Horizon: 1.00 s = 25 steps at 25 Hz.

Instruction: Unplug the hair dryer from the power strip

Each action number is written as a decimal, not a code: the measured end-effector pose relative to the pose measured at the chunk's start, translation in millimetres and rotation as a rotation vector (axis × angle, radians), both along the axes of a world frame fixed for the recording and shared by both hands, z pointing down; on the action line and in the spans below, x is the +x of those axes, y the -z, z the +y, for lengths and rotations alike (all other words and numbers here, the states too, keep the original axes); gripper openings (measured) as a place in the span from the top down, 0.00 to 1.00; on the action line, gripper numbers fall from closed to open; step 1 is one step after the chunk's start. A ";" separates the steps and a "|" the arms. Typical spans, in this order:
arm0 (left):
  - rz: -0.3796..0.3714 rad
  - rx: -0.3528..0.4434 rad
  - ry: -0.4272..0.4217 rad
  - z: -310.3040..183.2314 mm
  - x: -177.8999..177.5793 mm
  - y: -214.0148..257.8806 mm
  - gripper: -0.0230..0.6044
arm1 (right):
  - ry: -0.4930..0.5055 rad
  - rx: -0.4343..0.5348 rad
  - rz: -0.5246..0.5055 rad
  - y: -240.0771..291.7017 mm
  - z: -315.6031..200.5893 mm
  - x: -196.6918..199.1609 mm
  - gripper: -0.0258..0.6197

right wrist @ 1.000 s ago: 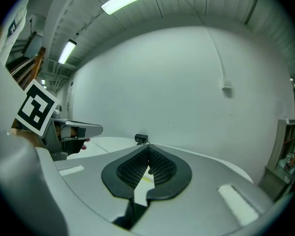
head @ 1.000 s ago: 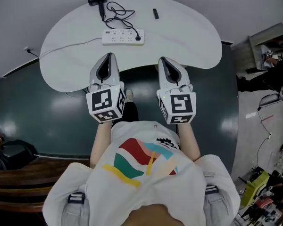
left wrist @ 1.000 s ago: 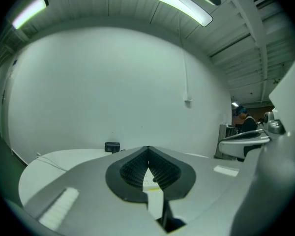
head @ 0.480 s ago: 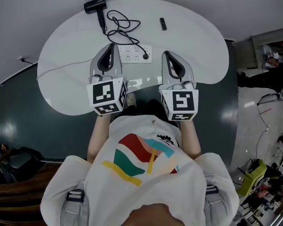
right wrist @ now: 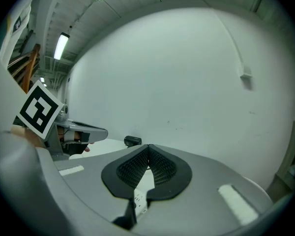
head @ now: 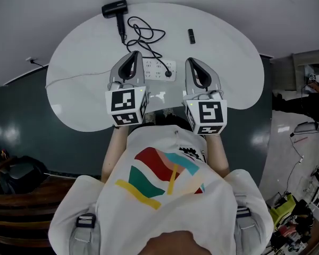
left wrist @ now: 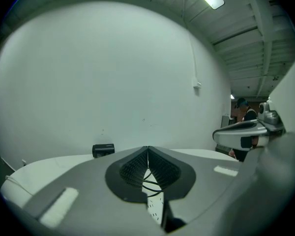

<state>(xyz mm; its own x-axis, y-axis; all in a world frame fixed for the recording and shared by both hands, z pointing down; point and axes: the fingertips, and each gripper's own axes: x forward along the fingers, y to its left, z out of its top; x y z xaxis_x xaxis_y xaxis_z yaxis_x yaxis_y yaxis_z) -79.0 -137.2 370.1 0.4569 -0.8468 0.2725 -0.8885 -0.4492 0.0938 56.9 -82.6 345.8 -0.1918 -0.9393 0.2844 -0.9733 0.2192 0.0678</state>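
Two tools at centre frame, left gripper and right gripper, jaws pressed together and empty, either side of power strip; hair dryer upper left, plugged in.

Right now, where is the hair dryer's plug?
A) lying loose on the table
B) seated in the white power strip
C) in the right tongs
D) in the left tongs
B: the black plug sits in the power strip; the left tongs and right tongs are shut, empty.

Cord tangle behind strip (flanks free)
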 end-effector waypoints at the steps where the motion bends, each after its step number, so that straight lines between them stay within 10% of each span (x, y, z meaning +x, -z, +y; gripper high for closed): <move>1: -0.008 -0.010 -0.008 -2.2 1.2 -2.6 0.96 | 0.004 0.002 -0.004 1.2 -2.3 -0.2 0.94; 11: -0.079 -0.236 -0.116 -2.5 10.3 -61.8 0.63 | 0.040 -0.016 -0.001 -7.7 -6.9 -4.1 0.94; 25: -0.333 -0.730 -0.249 30.8 8.9 -198.8 0.62 | 0.151 -0.108 0.020 -34.7 7.4 -9.1 0.94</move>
